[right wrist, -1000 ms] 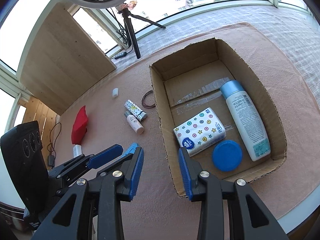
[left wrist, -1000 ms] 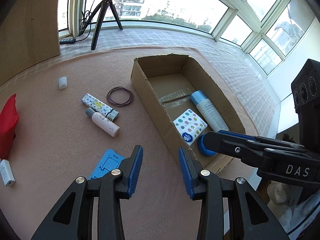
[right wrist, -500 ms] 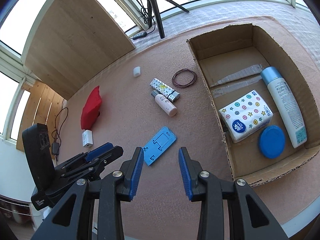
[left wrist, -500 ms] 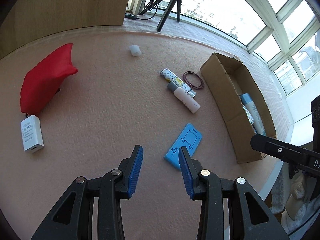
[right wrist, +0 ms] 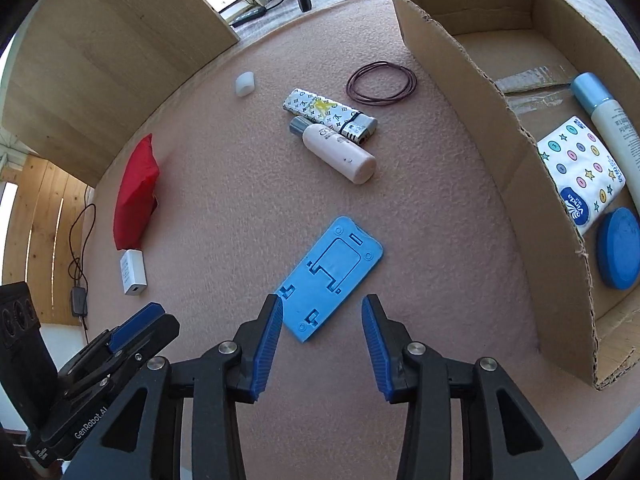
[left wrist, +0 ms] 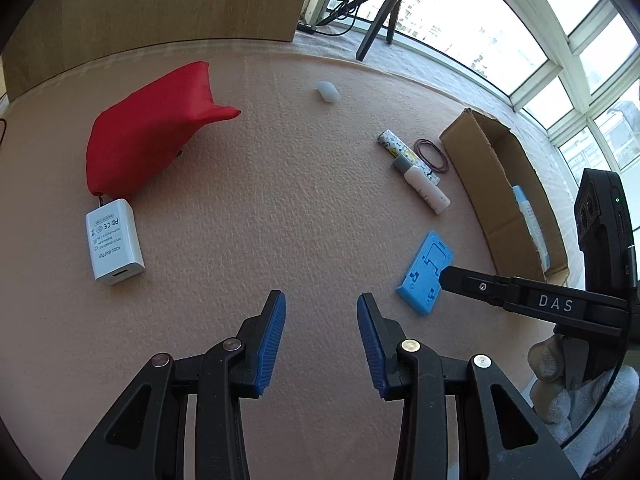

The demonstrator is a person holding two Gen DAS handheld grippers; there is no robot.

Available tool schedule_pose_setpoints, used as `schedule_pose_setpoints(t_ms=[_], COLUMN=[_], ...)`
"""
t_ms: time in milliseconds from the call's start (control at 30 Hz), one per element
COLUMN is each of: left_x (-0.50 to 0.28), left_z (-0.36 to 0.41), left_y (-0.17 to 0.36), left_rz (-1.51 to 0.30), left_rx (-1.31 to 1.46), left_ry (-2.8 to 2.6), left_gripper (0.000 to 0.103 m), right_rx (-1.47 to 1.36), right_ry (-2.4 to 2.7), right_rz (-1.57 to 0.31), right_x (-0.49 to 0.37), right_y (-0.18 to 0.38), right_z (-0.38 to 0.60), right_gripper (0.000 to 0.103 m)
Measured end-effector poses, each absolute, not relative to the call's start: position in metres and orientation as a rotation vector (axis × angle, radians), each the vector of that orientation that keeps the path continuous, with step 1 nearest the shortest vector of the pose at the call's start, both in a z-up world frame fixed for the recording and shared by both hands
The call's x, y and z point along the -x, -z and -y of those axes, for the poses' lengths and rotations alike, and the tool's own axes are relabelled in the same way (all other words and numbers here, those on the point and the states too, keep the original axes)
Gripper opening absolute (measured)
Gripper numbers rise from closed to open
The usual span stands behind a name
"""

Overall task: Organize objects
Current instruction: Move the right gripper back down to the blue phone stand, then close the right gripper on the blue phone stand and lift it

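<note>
The right hand-held gripper (right wrist: 322, 332) hovers with jaws spread over the near end of the blue phone stand (right wrist: 330, 278), which lies flat on the table (right wrist: 240, 208) beside the cardboard box (right wrist: 480, 92). The left hand-held gripper (left wrist: 321, 330) is likewise spread, empty.

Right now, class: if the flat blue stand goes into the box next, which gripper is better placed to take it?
Probably the right gripper. It is open, with the blue stand lying just ahead of its fingertips and the cardboard box on its right. The left gripper, also open, faces bare mat, with the stand off to its side.
</note>
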State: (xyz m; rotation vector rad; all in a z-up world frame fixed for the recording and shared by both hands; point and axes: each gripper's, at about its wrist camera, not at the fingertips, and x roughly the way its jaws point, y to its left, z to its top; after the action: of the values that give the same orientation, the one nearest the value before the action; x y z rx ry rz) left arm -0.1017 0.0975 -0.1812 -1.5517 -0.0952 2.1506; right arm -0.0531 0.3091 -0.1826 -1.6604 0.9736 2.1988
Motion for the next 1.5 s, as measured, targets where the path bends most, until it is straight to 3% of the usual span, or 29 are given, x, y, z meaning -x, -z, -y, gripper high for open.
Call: schedule_pose_setpoints(t_ms=[600, 1067, 1367, 1500], left_x=[0.109, 0.114, 0.114, 0.112], left_z=[-0.078, -0.139, -0.155, -0.159], left_y=[0.19, 0.216, 0.218, 0.217], left_rz=[0.106, 0.084, 0.101, 0.098], left_rx=[1.577, 1.611, 1.598, 1.596], left_ry=[-2.155, -2.029, -2.017, -2.035], left_gripper=[0.04, 0.04, 0.038, 0.038], right_rx=[1.801, 1.869, 1.944, 1.939], right_ry=[-2.328, -2.36, -2.383, -2.388], right_rz=[-0.918, -0.831, -0.786, -0.772], right_x=[0.118, 0.111, 0.112, 0.112], right_y=[0.192, 0.19, 0.192, 0.192], right_z=[-0.276, -0.277, -0.269, -0.268], right_gripper=[0.042, 0.042, 0.028, 0.028])
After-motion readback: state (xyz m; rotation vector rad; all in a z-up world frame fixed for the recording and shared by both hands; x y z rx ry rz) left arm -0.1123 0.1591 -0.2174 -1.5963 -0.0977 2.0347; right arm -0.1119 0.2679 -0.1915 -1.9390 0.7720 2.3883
